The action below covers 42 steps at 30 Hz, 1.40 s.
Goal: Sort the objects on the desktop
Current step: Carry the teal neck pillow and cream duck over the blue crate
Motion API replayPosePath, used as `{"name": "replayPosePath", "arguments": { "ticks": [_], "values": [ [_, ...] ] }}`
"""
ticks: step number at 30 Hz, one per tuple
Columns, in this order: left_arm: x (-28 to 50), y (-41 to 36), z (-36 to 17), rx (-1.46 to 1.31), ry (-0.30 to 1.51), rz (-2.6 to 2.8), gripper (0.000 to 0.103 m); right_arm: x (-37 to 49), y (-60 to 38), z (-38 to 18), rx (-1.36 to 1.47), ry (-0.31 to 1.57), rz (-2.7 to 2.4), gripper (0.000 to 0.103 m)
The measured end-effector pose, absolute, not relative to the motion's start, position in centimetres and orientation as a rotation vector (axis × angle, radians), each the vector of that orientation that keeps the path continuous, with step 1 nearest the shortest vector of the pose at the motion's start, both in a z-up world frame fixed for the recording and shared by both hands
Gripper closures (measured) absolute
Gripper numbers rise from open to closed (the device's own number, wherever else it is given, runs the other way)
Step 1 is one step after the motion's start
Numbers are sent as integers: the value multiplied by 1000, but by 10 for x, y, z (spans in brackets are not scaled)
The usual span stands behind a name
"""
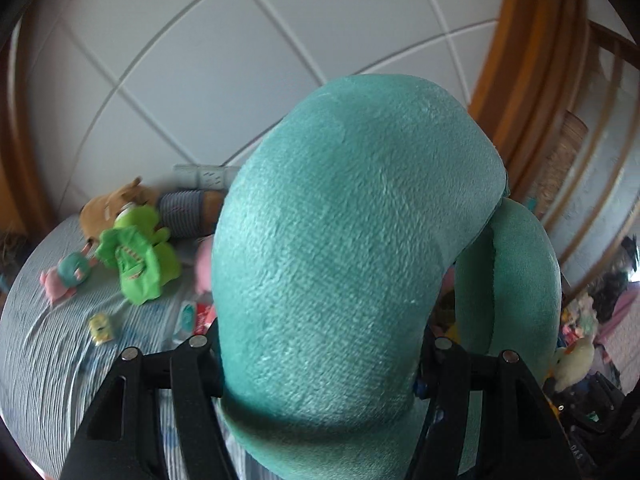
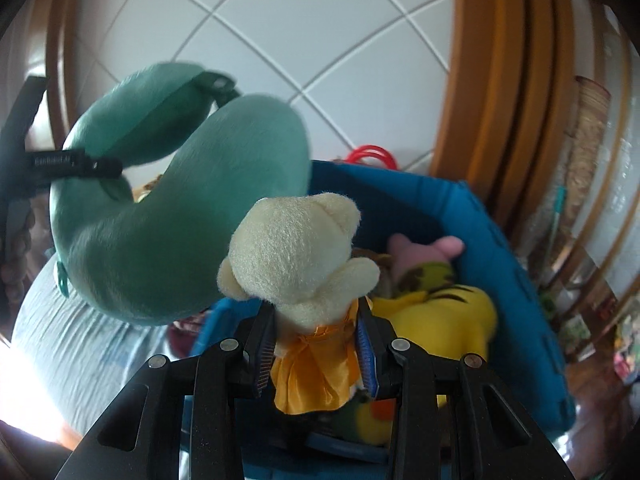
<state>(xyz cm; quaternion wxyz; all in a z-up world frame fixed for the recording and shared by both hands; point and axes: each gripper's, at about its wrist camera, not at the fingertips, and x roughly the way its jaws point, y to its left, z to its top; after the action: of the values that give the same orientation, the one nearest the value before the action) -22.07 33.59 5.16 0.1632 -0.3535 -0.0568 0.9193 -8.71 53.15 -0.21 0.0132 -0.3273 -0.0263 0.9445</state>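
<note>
The left tongs (image 1: 320, 364) are clamped on a teal neck pillow (image 1: 352, 248), their black arms pressed into its thick plush on both sides, so that it fills most of the left wrist view and hangs clear of the table (image 1: 44, 360). The wide grip across the fat middle of the curve likely suits a soft, bulky thing that would slump if pinched at one end. The right tongs (image 2: 316, 344) are closed on a cream bear (image 2: 300, 256) at its orange ribbon (image 2: 312, 364), the narrow neck being the firmest place to pinch, and hold it above a blue bin (image 2: 516, 272). In the bin lie a yellow striped toy (image 2: 444, 312) and a pink one (image 2: 420, 252), which suggests the bin is where plush things are gathered. In the right wrist view the pillow hangs beside the bin's near-left rim, over the striped cloth that covers the table. Toward the table's far edge, against the tiled wall, lie a green frog (image 1: 138, 256), a brown plush (image 1: 116, 204), a small pink-and-teal toy (image 1: 68, 276) and a small yellow packet (image 1: 101, 327). Both held toys seem bound for the bin, the bear nearer to release.
</note>
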Motion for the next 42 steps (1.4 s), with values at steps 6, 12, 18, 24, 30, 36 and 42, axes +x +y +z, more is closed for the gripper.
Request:
{"name": "replayPosePath", "arguments": {
  "ticks": [6,12,18,24,30,36,42],
  "values": [
    [-234,411,68,-965,-60,2606,42,-80,572,0,-1014,-41,2897,69],
    [-252,447,64,-947,-9,2599,42,-86,595,-1,-1021,-28,2872,69],
    [-277,452,51,-954,7,2596,42,-91,606,-4,-1033,-21,2856,69],
    [-296,453,43,-965,-4,2587,42,-97,614,-6,-1057,-23,2827,69],
    [-306,457,44,-964,-23,2584,42,-98,618,-9,-1071,-25,2804,69],
    [-310,466,49,-948,-17,2585,41,-96,622,-10,-1074,-35,2787,69],
    [-312,478,52,-932,-15,2569,31,-94,626,-11,-1077,-44,2771,63]
  ]
}}
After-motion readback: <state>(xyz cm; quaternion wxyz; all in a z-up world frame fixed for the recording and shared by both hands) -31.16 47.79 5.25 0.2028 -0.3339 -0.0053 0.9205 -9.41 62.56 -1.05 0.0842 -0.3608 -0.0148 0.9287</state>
